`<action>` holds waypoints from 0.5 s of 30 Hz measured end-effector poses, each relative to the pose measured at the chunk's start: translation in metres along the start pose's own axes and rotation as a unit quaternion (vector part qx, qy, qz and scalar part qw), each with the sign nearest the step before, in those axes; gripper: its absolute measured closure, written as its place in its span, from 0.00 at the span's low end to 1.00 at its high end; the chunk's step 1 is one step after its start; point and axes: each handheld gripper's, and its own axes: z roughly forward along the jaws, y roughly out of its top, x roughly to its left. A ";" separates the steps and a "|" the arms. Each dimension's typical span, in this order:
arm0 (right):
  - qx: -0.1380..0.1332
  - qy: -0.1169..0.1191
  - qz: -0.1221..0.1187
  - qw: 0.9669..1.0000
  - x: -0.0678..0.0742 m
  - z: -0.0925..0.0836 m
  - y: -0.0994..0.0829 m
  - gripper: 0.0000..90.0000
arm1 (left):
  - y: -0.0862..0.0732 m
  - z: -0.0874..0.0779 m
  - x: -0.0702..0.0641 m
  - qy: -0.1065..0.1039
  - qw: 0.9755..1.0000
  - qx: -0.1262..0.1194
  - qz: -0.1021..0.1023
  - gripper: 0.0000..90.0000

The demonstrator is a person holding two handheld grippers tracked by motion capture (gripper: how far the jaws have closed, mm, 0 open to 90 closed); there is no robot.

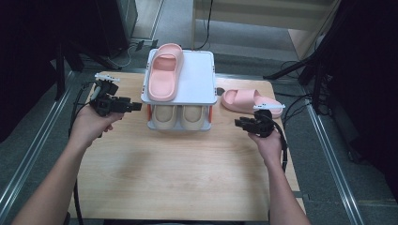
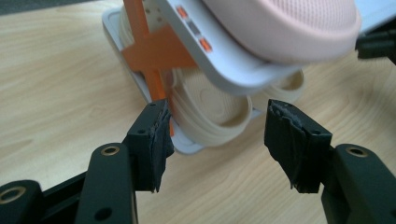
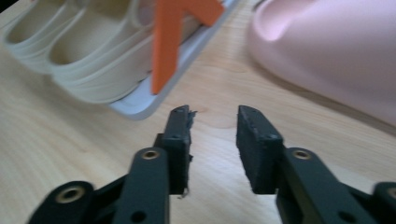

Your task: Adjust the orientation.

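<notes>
Two pink slippers (image 1: 165, 71), two beige slippers (image 1: 179, 116), one rack (image 1: 199, 79).

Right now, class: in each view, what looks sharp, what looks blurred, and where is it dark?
High view: the wooden table is evenly lit, the surroundings dark. Left gripper view: the pads are sharp, the pink slipper above is blurred. Right gripper view: the other pink slipper and the beige slippers look soft.

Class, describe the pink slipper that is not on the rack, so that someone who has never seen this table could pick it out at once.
Start at the white two-tier shoe rack at the far middle of the wooden table. Look to its right: a pink slipper lies directly on the tabletop, just beyond the right gripper. Its twin sits on the rack's top shelf, and the beige pair sits on the lower shelf.
</notes>
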 end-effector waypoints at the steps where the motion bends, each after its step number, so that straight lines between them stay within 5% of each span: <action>1: -0.006 -0.006 0.003 1.000 -0.005 -0.001 0.001 0.81 | -0.004 0.000 0.000 -0.003 1.000 -0.001 0.000 0.45; 7: -0.034 -0.038 0.031 0.998 -0.029 -0.007 0.009 0.99 | -0.024 0.001 -0.004 -0.011 1.000 -0.003 0.021 0.43; 15: -0.033 -0.070 0.045 0.996 -0.061 -0.007 0.018 1.00 | -0.046 0.010 -0.011 -0.013 1.000 0.008 0.024 0.43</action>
